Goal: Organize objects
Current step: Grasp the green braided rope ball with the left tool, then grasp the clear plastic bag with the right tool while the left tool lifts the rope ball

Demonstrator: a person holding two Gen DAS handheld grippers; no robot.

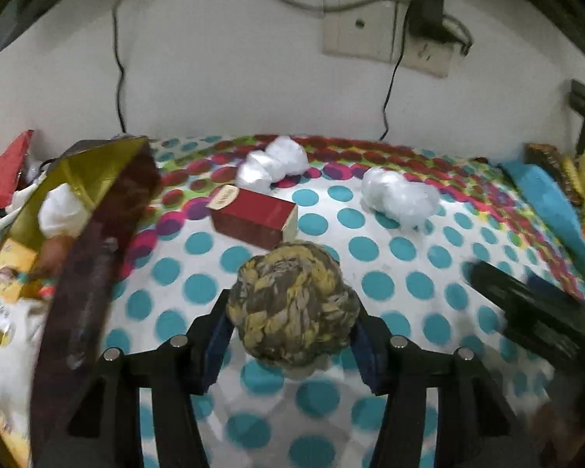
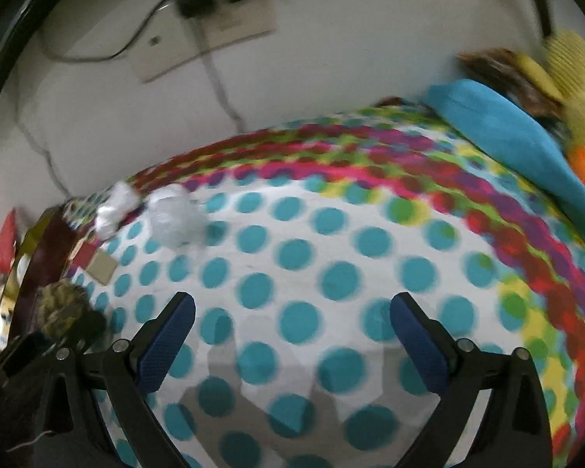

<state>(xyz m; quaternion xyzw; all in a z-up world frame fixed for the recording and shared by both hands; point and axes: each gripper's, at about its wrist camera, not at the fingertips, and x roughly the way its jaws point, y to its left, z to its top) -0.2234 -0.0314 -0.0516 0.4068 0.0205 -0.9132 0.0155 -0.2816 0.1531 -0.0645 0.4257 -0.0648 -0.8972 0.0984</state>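
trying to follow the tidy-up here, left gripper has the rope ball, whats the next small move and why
Probably carry it left toward the open gold bag. The left gripper has both pads against the woven rope ball, which looks gripped, and the bag's mouth gapes right beside it with items already inside. The red box and two white wads lie on the dotted cloth; the right gripper is open and empty.

Yellow-olive braided rope ball (image 1: 292, 304), dark red box (image 1: 253, 216), teal-dotted white cloth (image 1: 390, 273), gold-maroon bag (image 1: 82, 210)

Rope ball (image 1: 292, 306) rough, braided; bag (image 1: 78, 179) glossy foil; tablecloth (image 1: 409, 265) matt.
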